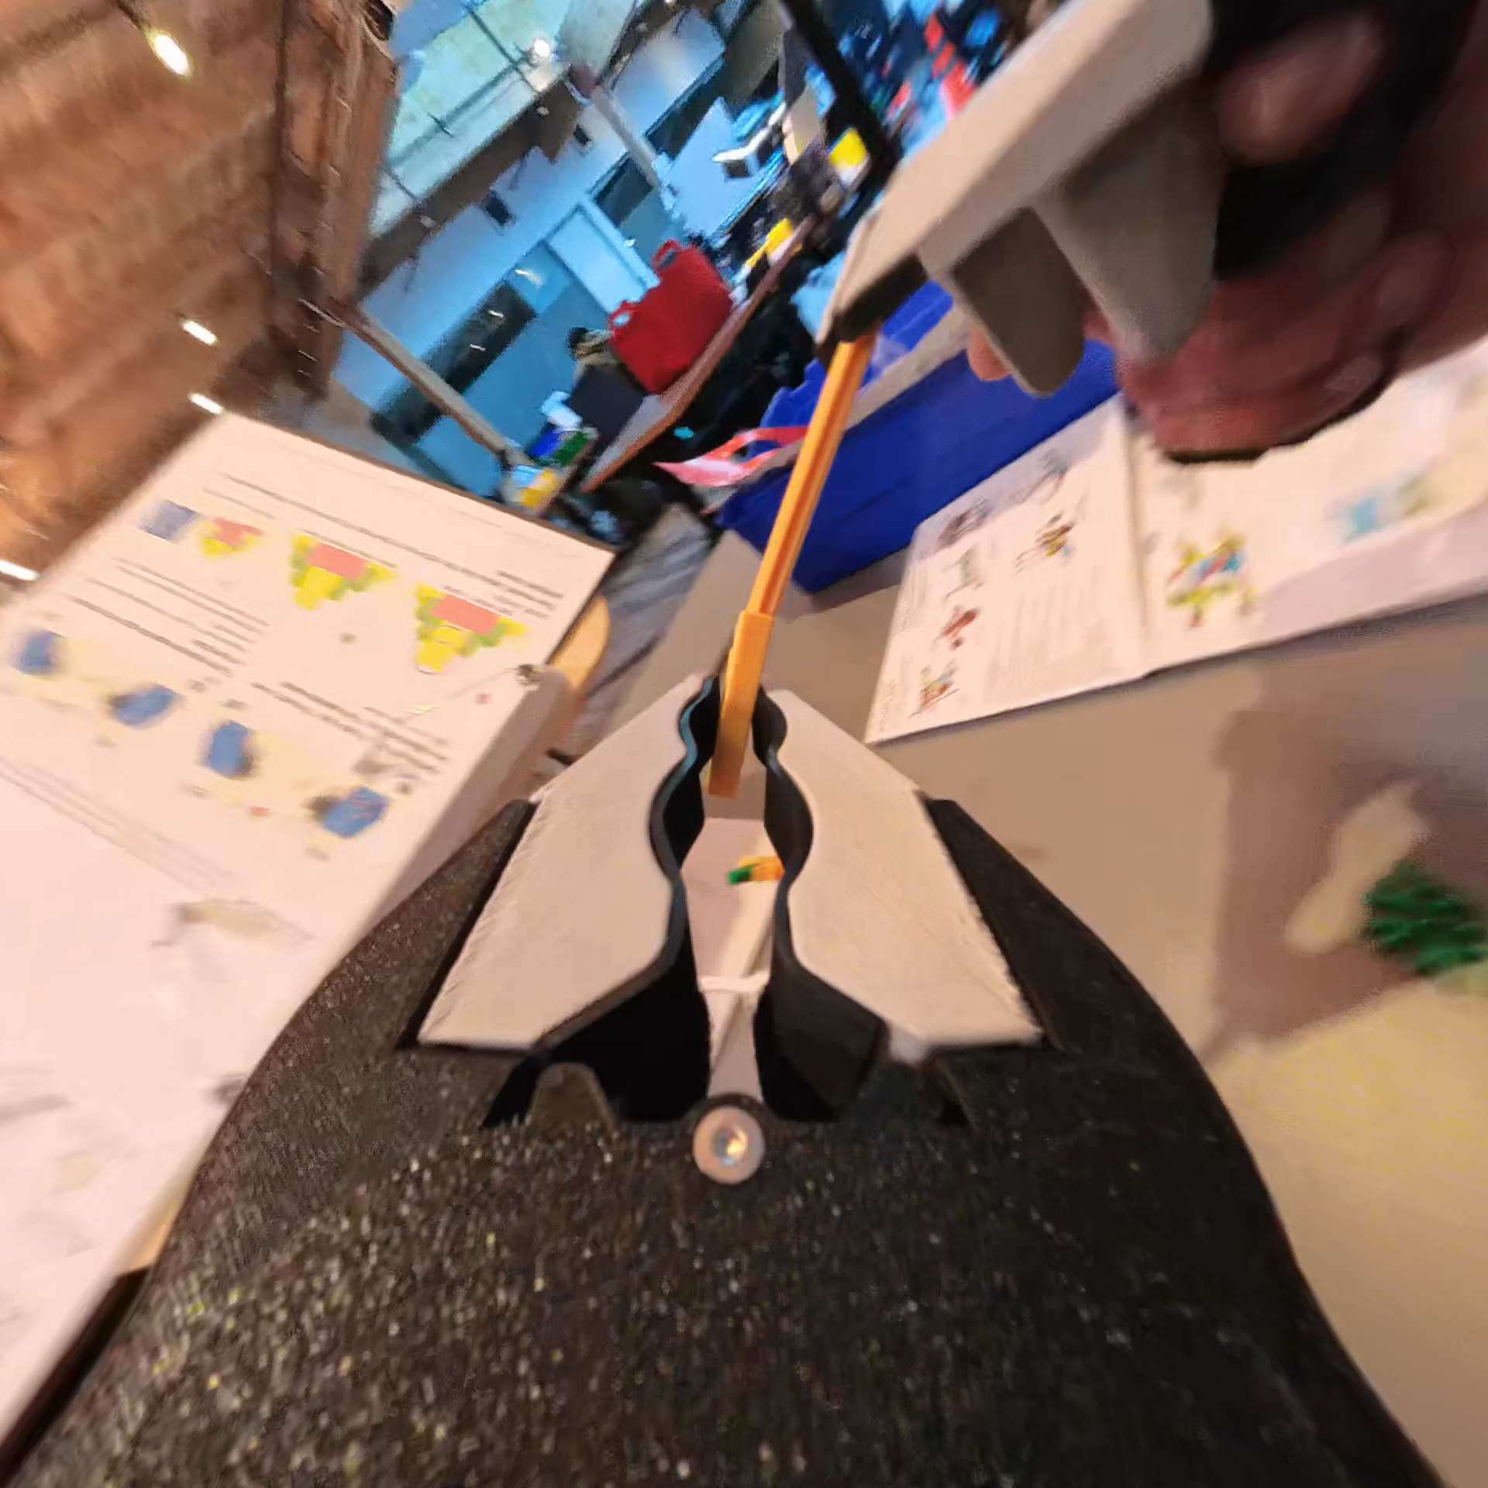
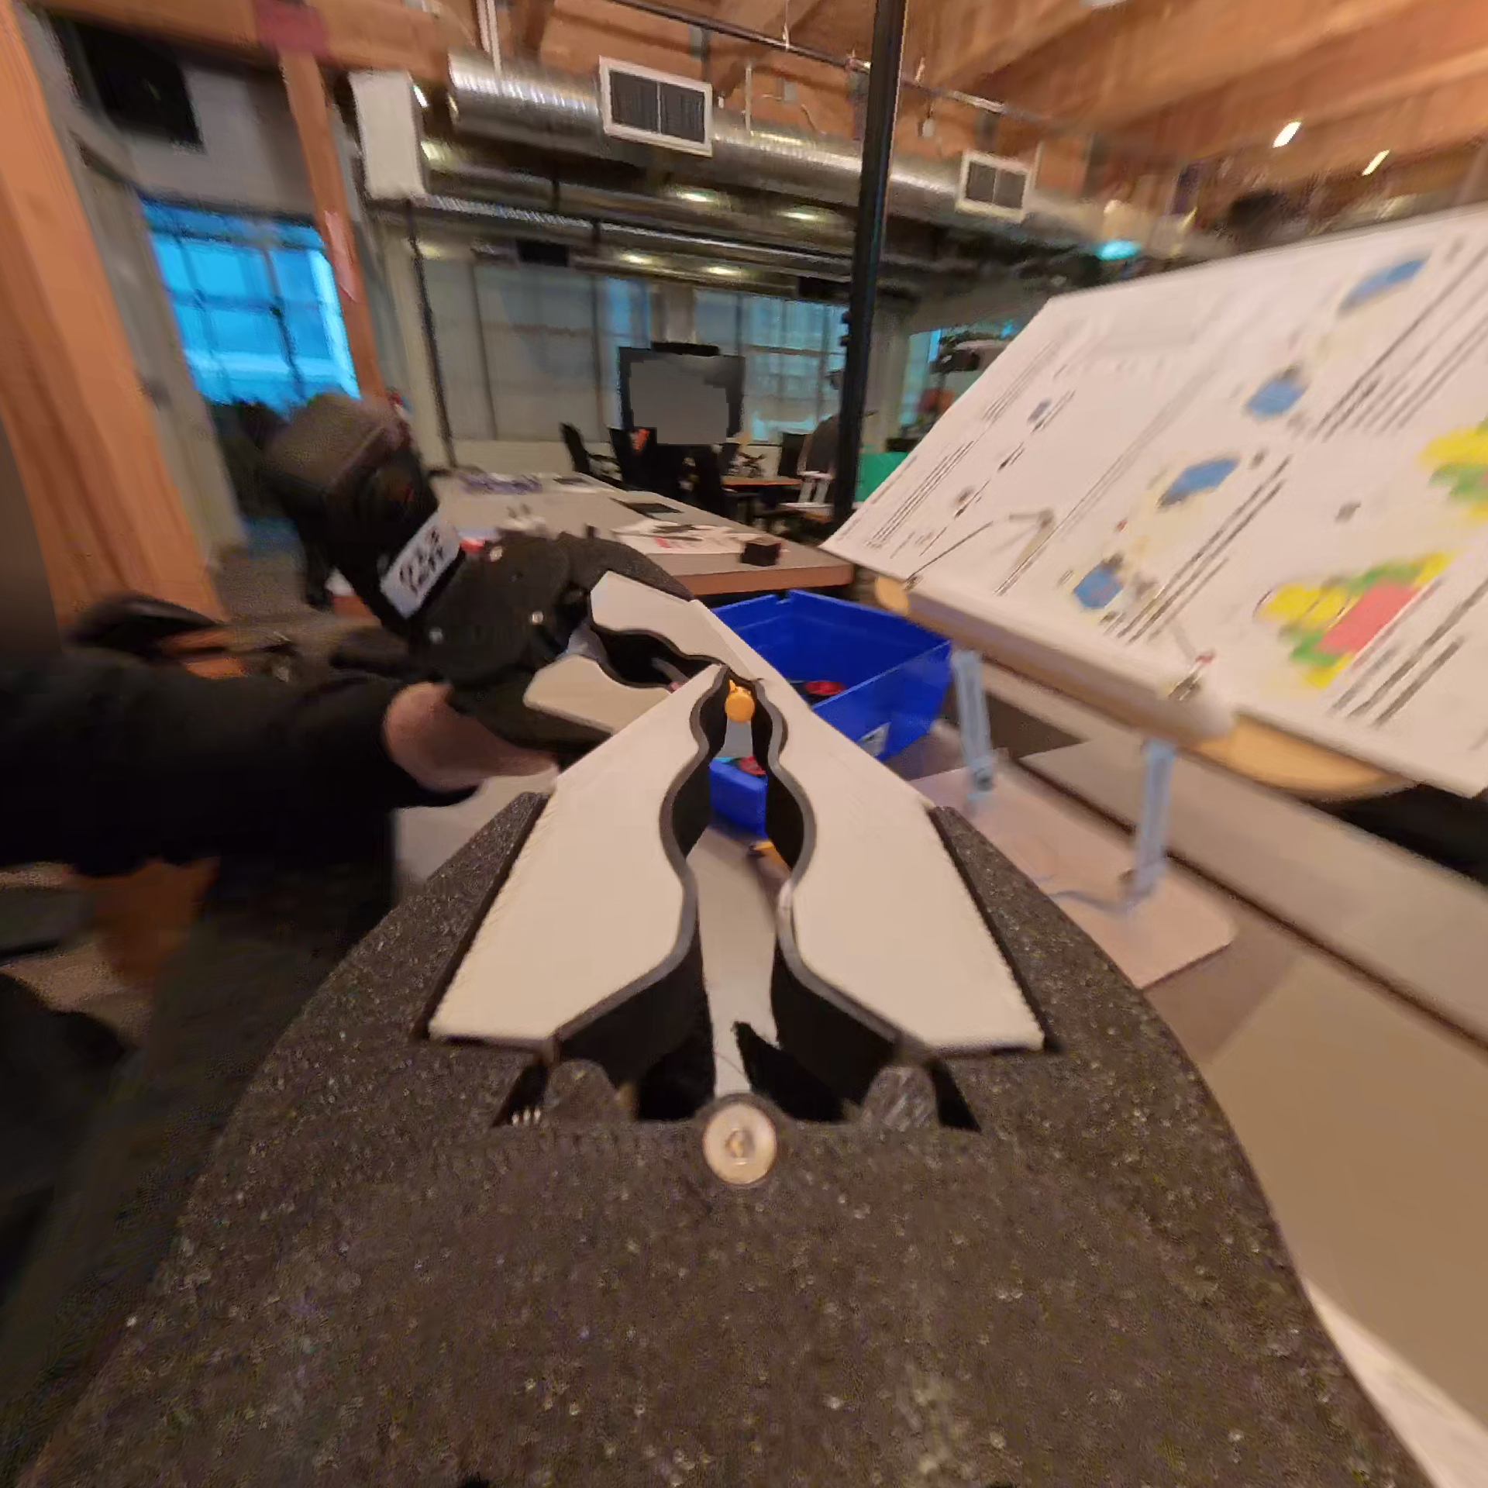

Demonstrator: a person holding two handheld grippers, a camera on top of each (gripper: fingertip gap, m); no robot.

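A long thin orange rod (image 1: 793,515) with a thicker sleeve at its near end spans between the two grippers. My left gripper (image 1: 737,713) is shut on the sleeve end. My right gripper (image 1: 853,318), at the upper right of the left wrist view, grips the rod's far end, with a person's hand (image 1: 1328,282) around its handle. In the right wrist view my right gripper (image 2: 739,694) is shut on the rod, whose orange end (image 2: 739,705) shows between the tips. The left gripper (image 2: 668,652) comes in from the left, held by a hand (image 2: 435,725) in a dark sleeve.
A blue bin (image 2: 845,652) with small parts sits behind the grippers. A tilted stand (image 2: 1143,813) holds printed instruction sheets (image 2: 1208,499). More sheets (image 1: 1047,564) lie flat on the grey table. Green bricks (image 1: 1417,926) lie at right; a small green and orange piece (image 1: 753,871) lies below the fingers. The left gripper's tips are roughly 7 centimetres from the right gripper's.
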